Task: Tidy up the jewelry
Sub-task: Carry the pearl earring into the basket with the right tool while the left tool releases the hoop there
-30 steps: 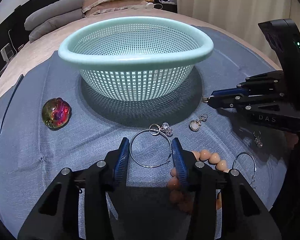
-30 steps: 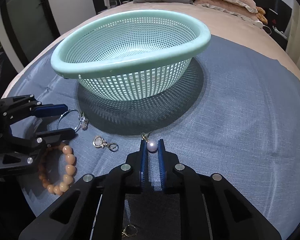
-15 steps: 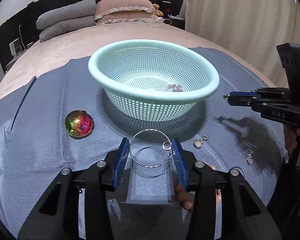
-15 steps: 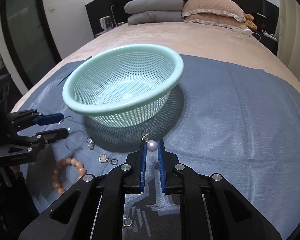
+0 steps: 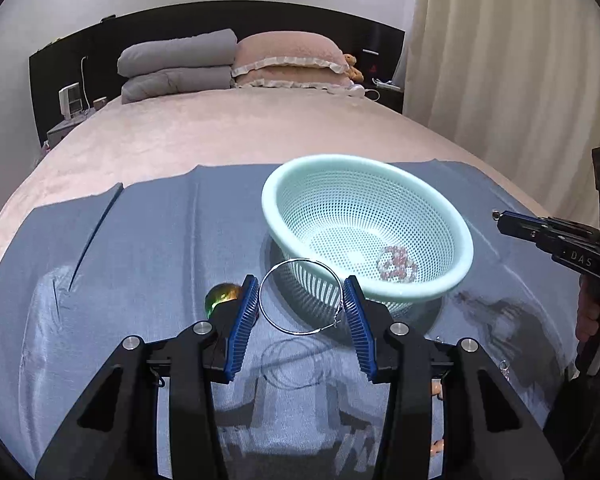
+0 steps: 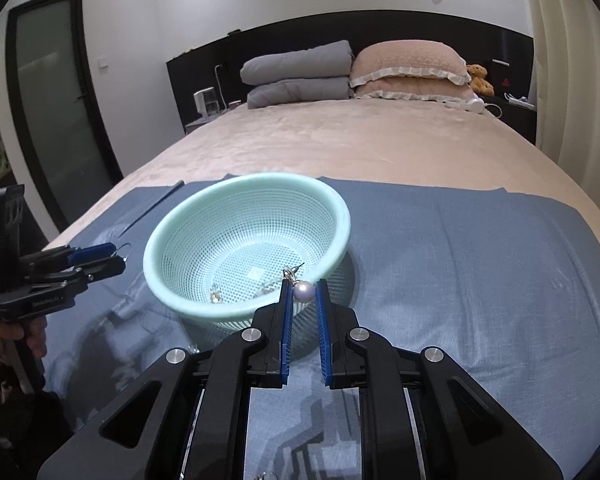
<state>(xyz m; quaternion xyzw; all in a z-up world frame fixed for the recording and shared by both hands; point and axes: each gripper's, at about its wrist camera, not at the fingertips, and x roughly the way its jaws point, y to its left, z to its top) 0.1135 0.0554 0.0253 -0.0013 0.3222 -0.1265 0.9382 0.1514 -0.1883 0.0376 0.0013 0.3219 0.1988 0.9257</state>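
Above a blue cloth (image 6: 460, 264) spread on the bed, the left gripper (image 5: 302, 296) clamps a silver hoop earring (image 5: 300, 298) between its fingers, just short of the mint basket (image 5: 466, 248). The right gripper (image 6: 303, 286) pinches a pearl earring (image 6: 303, 291) over the basket's near rim. Only the left view shows the iridescent ball (image 5: 220, 296) and the beaded piece (image 5: 396, 266) lying inside the basket.

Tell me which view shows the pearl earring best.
The right wrist view: the pearl earring sits large and centred between the right gripper jaws. The left wrist view shows only that gripper from the side, the pearl hidden.
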